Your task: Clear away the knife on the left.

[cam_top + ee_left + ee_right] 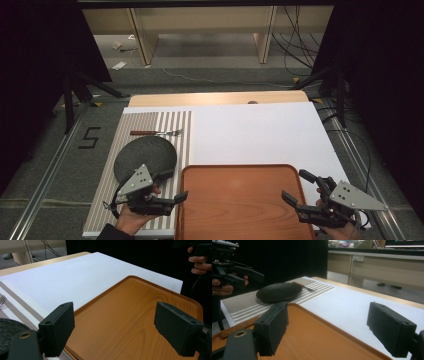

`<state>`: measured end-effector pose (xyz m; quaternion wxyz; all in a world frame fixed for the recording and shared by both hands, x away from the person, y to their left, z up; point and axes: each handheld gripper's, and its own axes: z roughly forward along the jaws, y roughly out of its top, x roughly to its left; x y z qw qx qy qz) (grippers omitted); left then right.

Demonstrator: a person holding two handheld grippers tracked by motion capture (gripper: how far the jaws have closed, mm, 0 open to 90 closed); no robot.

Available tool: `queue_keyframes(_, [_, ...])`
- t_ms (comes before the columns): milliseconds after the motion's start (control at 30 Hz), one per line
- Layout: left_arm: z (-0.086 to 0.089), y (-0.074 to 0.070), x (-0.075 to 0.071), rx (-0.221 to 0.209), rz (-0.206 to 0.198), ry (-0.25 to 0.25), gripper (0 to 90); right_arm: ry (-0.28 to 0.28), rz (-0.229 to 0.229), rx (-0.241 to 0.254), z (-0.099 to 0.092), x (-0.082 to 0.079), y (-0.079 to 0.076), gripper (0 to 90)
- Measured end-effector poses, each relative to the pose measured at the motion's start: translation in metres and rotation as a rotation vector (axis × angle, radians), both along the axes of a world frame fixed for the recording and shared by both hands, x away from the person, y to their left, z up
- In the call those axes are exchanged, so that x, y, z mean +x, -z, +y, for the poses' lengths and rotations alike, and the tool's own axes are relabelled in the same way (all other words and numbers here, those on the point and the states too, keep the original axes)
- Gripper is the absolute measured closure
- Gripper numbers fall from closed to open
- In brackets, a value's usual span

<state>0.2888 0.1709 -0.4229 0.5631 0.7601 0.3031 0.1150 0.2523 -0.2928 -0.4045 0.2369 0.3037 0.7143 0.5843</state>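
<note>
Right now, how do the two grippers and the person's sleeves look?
Both the left gripper and the right gripper are black, with two blocky rectangular jaws and a grey three-cornered plate dotted with small holes on top. A thin black cable loops from the left one. A dark sleeve shows at the left wrist.

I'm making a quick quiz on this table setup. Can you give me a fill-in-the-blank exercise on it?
1. The dark plate rests on the ____ placemat.
2. The fork lies just beyond the ____.
3. Left tool and right tool flank the wooden ____, their jaws wide open.

Missing words: striped; plate; tray
</note>
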Motion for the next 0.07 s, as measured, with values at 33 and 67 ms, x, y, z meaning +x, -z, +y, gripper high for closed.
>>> queue_keyframes(33, [-0.0002, 0.0001, 0.0002, 0.004, 0.000, 0.000, 16.3, 0.000, 0.000, -0.001, 0.0001, 0.0001, 0.0001, 18.4])
queue_keyframes(67, [-0.0002, 0.0001, 0.0002, 0.004, 0.000, 0.000, 16.3, 0.000, 0.000, -0.001, 0.0001, 0.0001, 0.0001, 18.4])
